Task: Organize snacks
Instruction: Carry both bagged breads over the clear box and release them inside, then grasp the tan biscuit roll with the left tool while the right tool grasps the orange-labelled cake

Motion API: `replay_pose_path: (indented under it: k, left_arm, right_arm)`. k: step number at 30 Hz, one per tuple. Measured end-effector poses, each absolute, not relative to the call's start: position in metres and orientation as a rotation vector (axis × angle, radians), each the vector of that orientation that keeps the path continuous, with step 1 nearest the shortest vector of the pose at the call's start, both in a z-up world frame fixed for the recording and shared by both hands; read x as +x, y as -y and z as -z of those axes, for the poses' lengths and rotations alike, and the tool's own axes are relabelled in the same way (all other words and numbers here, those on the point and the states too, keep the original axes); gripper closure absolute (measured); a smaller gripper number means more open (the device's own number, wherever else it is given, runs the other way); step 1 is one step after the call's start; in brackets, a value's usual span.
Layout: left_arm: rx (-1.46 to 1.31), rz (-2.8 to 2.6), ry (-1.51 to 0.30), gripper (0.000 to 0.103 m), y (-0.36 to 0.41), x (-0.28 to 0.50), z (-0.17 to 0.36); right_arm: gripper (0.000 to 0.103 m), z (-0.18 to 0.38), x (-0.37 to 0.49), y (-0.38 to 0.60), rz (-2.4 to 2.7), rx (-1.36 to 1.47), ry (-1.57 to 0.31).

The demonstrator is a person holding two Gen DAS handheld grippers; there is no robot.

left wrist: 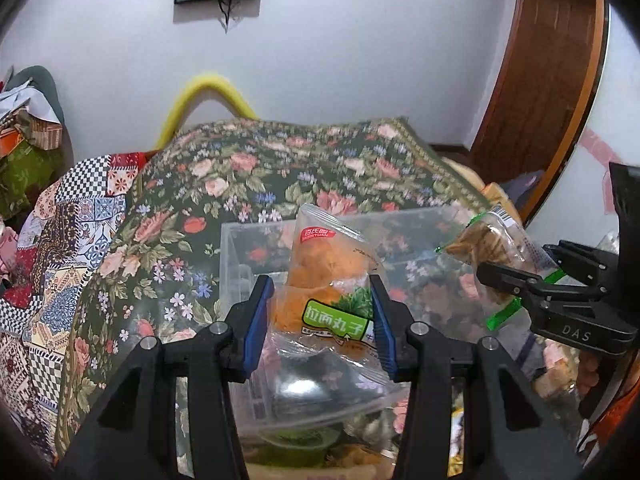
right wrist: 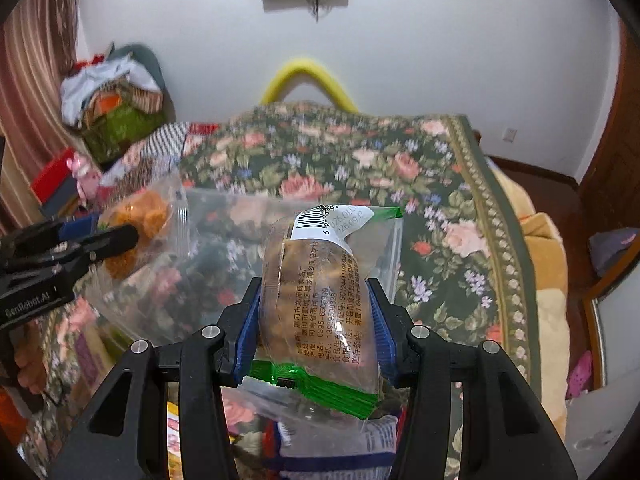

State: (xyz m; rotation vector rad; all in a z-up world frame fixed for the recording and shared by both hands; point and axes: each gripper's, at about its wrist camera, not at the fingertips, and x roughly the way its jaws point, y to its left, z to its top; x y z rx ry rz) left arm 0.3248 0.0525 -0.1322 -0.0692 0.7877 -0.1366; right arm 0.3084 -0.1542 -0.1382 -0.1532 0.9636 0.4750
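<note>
Snack packets are light, crinkly, slippery: left gripper (left wrist: 322, 316) fingers pinch the orange packet (left wrist: 320, 280) mid-body above the clear box (left wrist: 240, 240); right gripper (right wrist: 316, 328) fingers clamp the brown packet (right wrist: 316, 280) there too.

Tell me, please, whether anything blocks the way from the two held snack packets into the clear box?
Nothing visible does. The orange snack packet in the left gripper and the brown snack packet in the right gripper hang at the clear box, whose top is open.

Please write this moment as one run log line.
left claw: shut on orange snack | right claw: shut on brown snack | clear box: behind
</note>
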Motion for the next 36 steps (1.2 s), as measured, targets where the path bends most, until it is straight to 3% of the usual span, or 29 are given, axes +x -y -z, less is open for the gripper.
replay_pose_path:
  k: [12, 29, 36]
  left_arm:
    - [-0.006, 0.138, -0.868, 0.051, -0.041, 0.339, 0.157]
    - [0.027, 0.096, -0.709, 0.039, -0.054, 0.272, 0.097]
    - [-0.006, 0.064, -0.728, 0.037, -0.081, 0.232, 0.096]
  right_arm:
    - [0.056, 0.153, 0.316, 0.148, -0.473, -0.192, -1.006]
    - [0.047, 0.090, 0.264, 0.174, -0.451, -0.164, -0.843]
    - [0.045, 0.087, 0.229, 0.197, -0.422, -0.163, -0.837]
